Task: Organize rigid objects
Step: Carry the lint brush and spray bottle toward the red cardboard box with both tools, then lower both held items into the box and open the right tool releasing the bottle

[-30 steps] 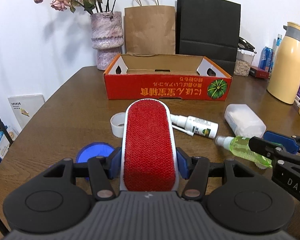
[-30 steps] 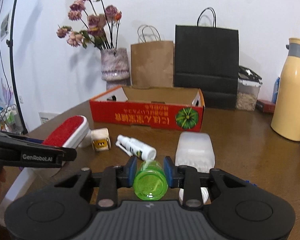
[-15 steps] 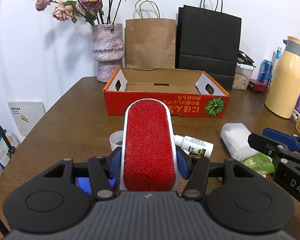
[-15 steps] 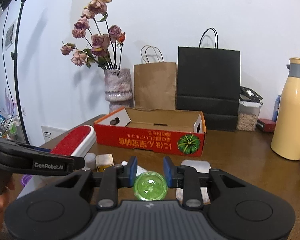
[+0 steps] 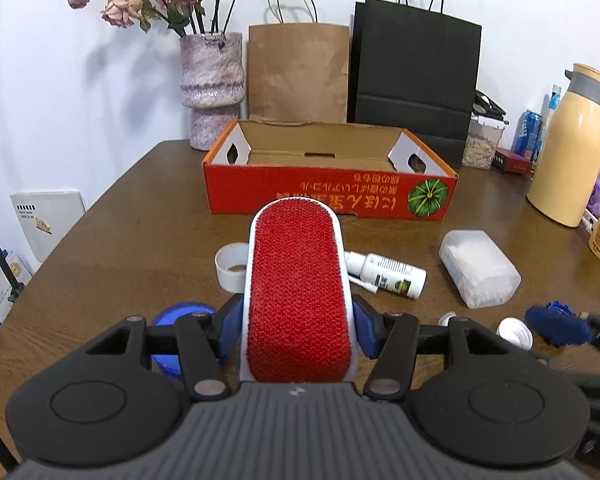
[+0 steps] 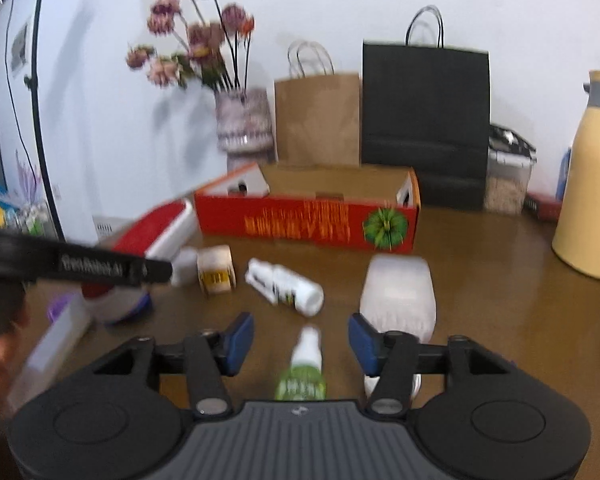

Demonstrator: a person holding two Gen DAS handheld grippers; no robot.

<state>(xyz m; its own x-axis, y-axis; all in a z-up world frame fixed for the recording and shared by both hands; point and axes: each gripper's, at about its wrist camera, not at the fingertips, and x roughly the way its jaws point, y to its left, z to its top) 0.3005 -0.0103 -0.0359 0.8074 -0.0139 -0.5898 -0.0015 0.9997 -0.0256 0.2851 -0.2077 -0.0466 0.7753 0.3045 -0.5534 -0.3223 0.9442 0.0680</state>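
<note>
The open red cardboard box (image 5: 328, 200) stands at the table's far side, seemingly empty. The stiff, light white-framed red lint brush (image 5: 298, 292) is clamped across its narrow sides in the left gripper (image 5: 298, 330), a sound hold. The right gripper (image 6: 301, 340) has just been opening, pads clear of the small green spray bottle (image 6: 304, 372) below them: slick, round, best taken mid-body

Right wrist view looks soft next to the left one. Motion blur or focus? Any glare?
Right wrist view: smear across the whole scene, red box lettering unreadable, green bottle streaked, so it looks like motion blur. Left wrist view: sharp on the lint brush and box print, blur only at the right gripper. No strong glare in either; both bend at the edges.
</note>
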